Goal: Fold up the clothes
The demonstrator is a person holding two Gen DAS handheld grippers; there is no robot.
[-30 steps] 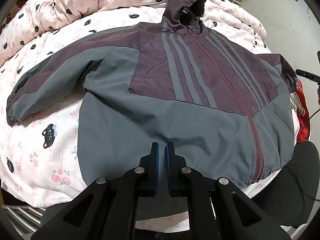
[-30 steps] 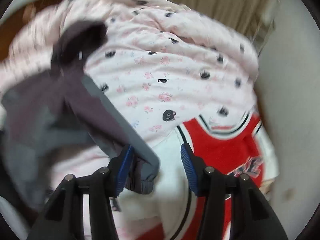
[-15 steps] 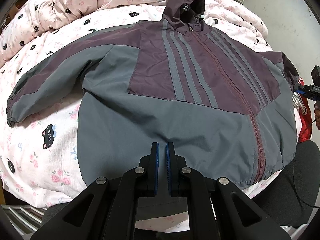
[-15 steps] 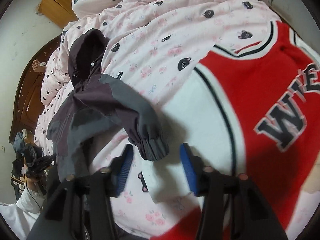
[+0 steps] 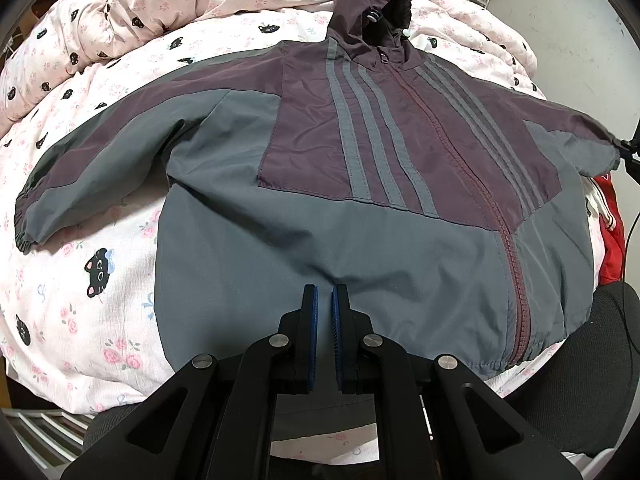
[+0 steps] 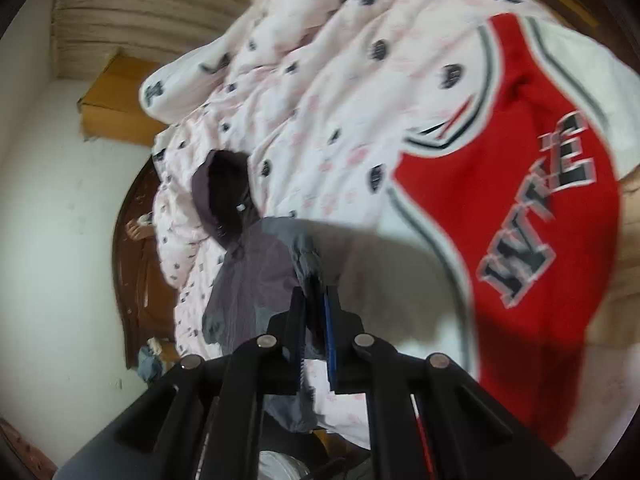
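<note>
A grey and purple hooded jacket [image 5: 360, 220] lies front up on the bed, zip shut, hood [image 5: 372, 0] at the far end. Its left sleeve [image 5: 100, 168] stretches out to the left. My left gripper [image 5: 325, 292] hovers over the lower hem, its blue pads almost together with no cloth pinched between them. My right gripper [image 6: 314, 292] is shut on the cuff [image 6: 308, 260] of the right sleeve. In the left wrist view that sleeve [image 5: 580, 136] is drawn out to the right, with the right gripper [image 5: 626, 150] at the frame's edge.
A pink duvet [image 5: 100, 20] with black cat prints covers the bed. A red and white jersey [image 6: 520, 200] lies right of the jacket. A black chair seat [image 5: 580, 380] stands at the near right. A wooden headboard [image 6: 128, 280] and a cardboard box [image 6: 116, 100] are at the far end.
My right gripper closed on the right sleeve's cuff and drew the sleeve out sideways from the jacket. The left gripper has stayed over the hem.
</note>
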